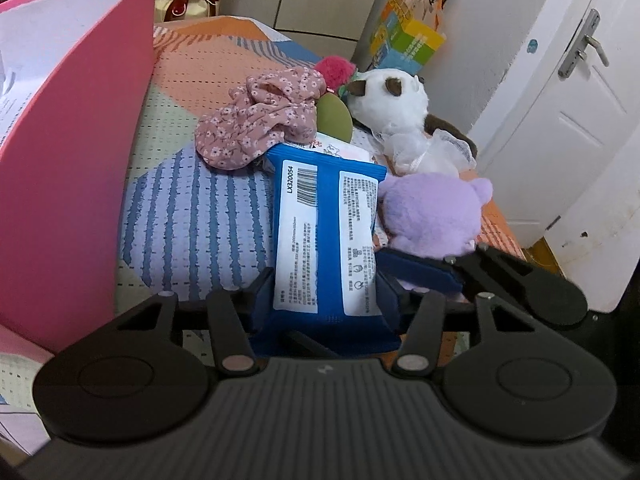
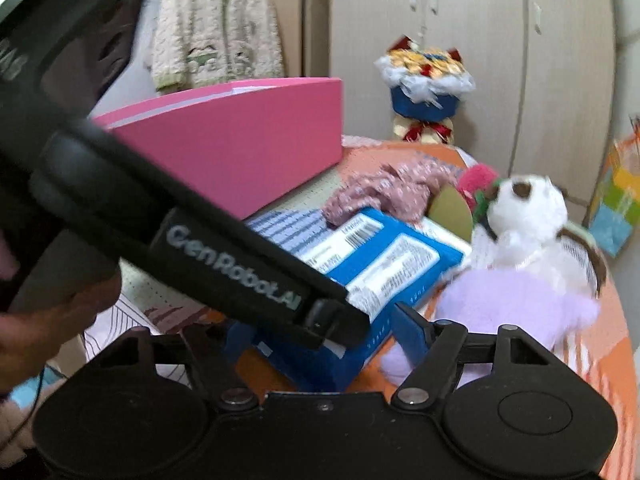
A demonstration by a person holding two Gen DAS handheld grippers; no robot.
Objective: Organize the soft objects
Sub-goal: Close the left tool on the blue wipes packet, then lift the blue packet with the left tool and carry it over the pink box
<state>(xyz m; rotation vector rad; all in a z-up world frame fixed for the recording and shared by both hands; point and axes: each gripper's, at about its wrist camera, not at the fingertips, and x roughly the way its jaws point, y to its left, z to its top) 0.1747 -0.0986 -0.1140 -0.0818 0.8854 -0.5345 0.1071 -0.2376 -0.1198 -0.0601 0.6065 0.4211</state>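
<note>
My left gripper (image 1: 325, 300) is shut on the near end of a blue tissue pack (image 1: 326, 232) with white labels, which lies on the patterned bed. A purple plush (image 1: 434, 216) sits right of the pack, and a white plush dog (image 1: 396, 116) lies behind it. A pink floral cloth (image 1: 260, 128) lies at the pack's far end. In the right wrist view my right gripper (image 2: 324, 340) is open around the same blue pack (image 2: 384, 264), beside the purple plush (image 2: 516, 304). The left gripper's body (image 2: 224, 264) crosses in front of it.
A pink open box (image 1: 76, 160) stands at the left on the bed, also in the right wrist view (image 2: 248, 136). A red pompom (image 1: 334, 70) and a green disc (image 1: 334, 118) lie behind the cloth. A white door (image 1: 560, 120) is at the right.
</note>
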